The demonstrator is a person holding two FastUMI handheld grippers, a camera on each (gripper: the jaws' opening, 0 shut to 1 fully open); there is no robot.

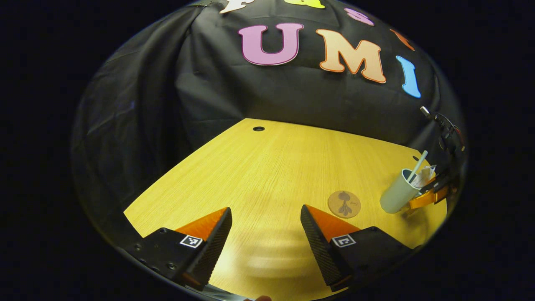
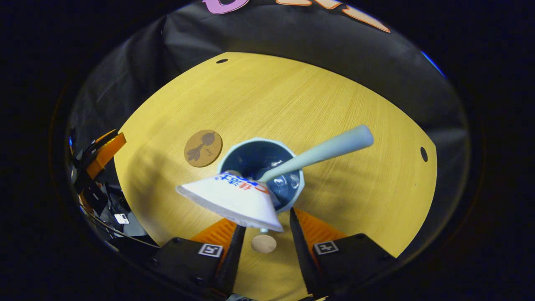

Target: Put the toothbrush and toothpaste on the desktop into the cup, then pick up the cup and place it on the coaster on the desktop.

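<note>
Right gripper (image 2: 263,234), lower centre, clasps the cup (image 2: 261,173), tilted, holding toothbrush (image 2: 322,152) and toothpaste (image 2: 234,200). Contents may spill before the coaster (image 2: 203,148). Left gripper (image 1: 265,238) hangs released.

The toothbrush (image 2: 322,152) and toothpaste tube (image 2: 234,198) stand in the cup (image 2: 292,196) on the worktop (image 2: 292,96) — both leaning out over its rim. The coaster (image 2: 203,148) lies just beside the cup, apart from it.

Bright, glare-streaked desktop (image 1: 271,167) (edges fisheye-bent), dim surroundings, soft shadows.

Left gripper view faces the far cup (image 1: 399,193); right gripper view looks down into it.
</note>
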